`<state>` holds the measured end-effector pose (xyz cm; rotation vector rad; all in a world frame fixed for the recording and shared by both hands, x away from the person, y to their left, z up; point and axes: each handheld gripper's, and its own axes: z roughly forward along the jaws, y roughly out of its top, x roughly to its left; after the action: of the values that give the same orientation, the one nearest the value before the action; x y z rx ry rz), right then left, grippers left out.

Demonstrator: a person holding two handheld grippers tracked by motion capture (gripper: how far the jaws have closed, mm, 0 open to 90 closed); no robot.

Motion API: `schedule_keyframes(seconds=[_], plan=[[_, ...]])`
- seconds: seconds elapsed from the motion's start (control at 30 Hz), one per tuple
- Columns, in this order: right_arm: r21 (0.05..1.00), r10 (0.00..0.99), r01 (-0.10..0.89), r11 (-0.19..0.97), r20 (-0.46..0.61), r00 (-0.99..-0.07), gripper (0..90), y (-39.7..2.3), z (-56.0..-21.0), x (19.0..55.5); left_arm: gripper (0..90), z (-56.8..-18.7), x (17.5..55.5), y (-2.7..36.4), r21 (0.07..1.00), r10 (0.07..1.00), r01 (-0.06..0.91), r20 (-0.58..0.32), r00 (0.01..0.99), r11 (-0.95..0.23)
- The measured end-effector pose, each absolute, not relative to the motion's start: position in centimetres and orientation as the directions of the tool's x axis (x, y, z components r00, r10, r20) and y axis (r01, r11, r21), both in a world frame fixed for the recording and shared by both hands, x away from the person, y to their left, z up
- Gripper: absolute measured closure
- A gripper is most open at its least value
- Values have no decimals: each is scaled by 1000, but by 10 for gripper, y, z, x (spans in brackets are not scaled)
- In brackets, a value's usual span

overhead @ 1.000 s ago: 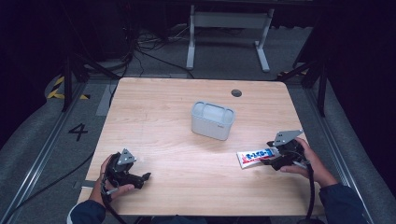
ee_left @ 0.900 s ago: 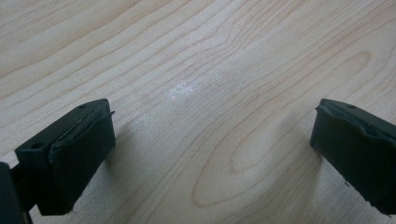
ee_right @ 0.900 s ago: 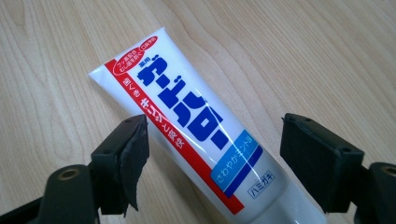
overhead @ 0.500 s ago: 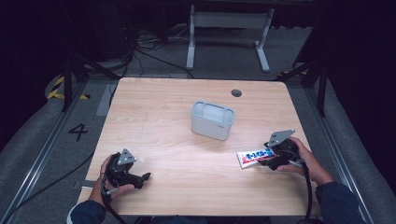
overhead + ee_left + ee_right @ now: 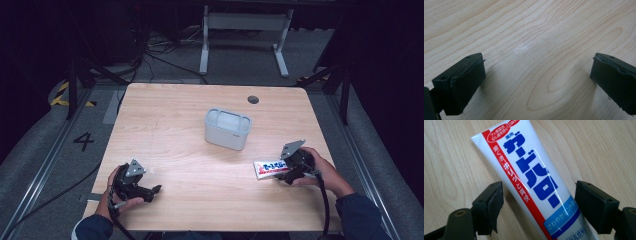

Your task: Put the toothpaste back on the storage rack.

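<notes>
A white toothpaste tube [image 5: 270,169] with blue and red lettering lies flat on the wooden table [image 5: 170,125] at the right. My right gripper [image 5: 283,173] straddles its cap end, jaws open. In the right gripper view the tube [image 5: 534,177] runs between the two pads, with a small gap on the left side and the right pad close to its edge. My left gripper [image 5: 154,190] rests near the table's front left corner. It is open in the left gripper view [image 5: 537,77], with bare wood between its pads.
A grey lidded box [image 5: 227,130] stands near the table's middle, up and left of the tube. A dark round grommet [image 5: 253,99] sits near the far edge. Cables and a metal frame lie on the floor beyond the table.
The right gripper has edged slightly left along the tube's end. The tube, the box and the left gripper have not moved.
</notes>
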<state>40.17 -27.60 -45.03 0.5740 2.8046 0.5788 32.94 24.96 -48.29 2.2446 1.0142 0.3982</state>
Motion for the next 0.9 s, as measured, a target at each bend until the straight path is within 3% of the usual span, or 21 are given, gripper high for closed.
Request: schedule_keyframes(seconds=[0.9], plan=[[272, 335, 321, 907, -4, -942, 418, -252, -447, 423, 5, -483, 327, 249, 656, 760, 577, -8, 650, -486]])
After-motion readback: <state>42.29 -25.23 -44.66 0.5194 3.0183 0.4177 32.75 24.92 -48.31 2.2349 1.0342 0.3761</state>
